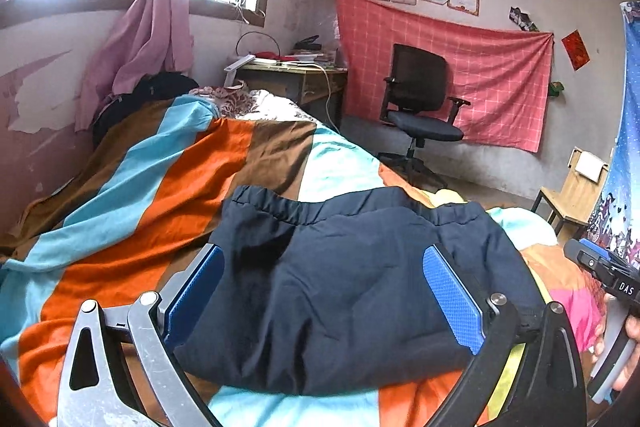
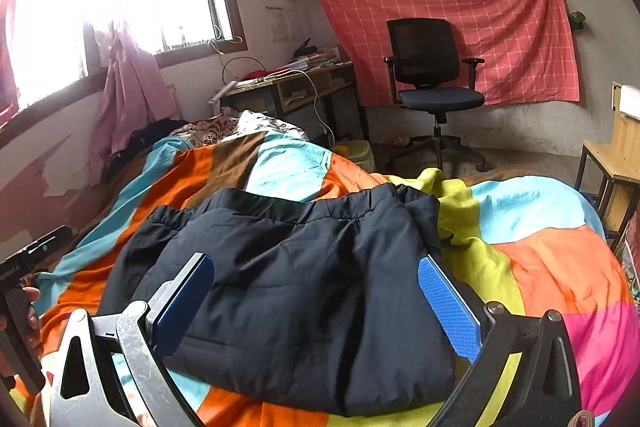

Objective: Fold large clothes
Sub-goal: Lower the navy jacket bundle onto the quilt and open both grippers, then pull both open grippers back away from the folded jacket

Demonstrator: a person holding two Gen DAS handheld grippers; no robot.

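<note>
A dark navy padded garment (image 1: 344, 283) lay folded into a compact bundle on a striped bedspread (image 1: 120, 195), filling the lower centre of both wrist views, its gathered elastic hem running across the far edge. In the left wrist view the left gripper (image 1: 334, 291) stood over the near part of the bundle, its blue-padded fingers (image 1: 452, 291) spread wide at either side of the frame and pressing on nothing. The right gripper (image 2: 324, 303) stood likewise in its own view: jaws released, blue pads (image 2: 448, 303) far apart, the navy cloth seen between them but not pinched.

At the right edge of the left view the other gripper's black body appeared, held in a hand (image 1: 624, 347); at the left edge of the right view a hand (image 2: 32, 315) gripped the left tool's handle.

The bedspread ran in bands of orange, brown and light blue, with yellow-green and pink patches toward the lower right of the right view. Behind the bed, in the upper centre, stood a cluttered desk (image 2: 296, 83) and a black office chair (image 2: 432, 79) before a red checked cloth (image 2: 520, 27) pinned to the wall. A pink curtain (image 1: 148, 39) hung by the bright window at upper left, and a wooden chair (image 1: 568, 195) sat at the right edge.
</note>
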